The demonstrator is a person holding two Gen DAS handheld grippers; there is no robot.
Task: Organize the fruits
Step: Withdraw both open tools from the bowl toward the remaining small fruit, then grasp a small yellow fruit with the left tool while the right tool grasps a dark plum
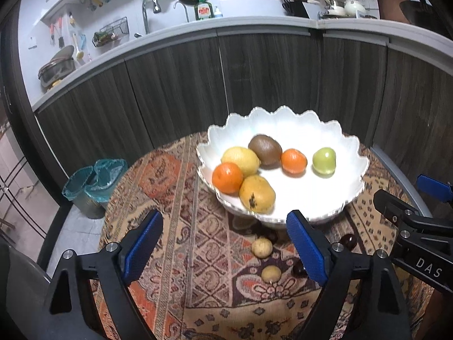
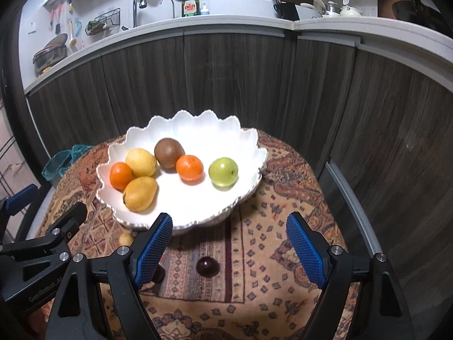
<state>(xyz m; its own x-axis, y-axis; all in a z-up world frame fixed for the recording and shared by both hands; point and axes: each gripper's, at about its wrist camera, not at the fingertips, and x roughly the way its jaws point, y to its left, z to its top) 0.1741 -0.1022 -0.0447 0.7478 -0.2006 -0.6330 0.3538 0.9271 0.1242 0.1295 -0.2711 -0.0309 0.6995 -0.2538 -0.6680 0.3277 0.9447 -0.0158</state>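
Observation:
A white scalloped bowl (image 1: 334,198) (image 2: 198,215) on the patterned tablecloth holds two oranges (image 1: 227,177) (image 1: 294,161), a lemon (image 1: 240,157), a kiwi (image 1: 265,147), a green apple (image 1: 324,161) and a yellow mango (image 1: 257,194). In front of the bowl lie two small yellow-brown fruits (image 1: 262,247) (image 1: 271,273) and dark plums (image 1: 348,240) (image 2: 207,266). My left gripper (image 1: 223,243) is open and empty above the small fruits. My right gripper (image 2: 229,243) is open and empty above a dark plum, and it also shows in the left wrist view (image 1: 407,198).
The round table (image 2: 283,297) stands next to dark wood cabinets (image 1: 254,79) under a kitchen counter with a sink. A bin with a teal bag (image 1: 93,181) stands on the floor at the left.

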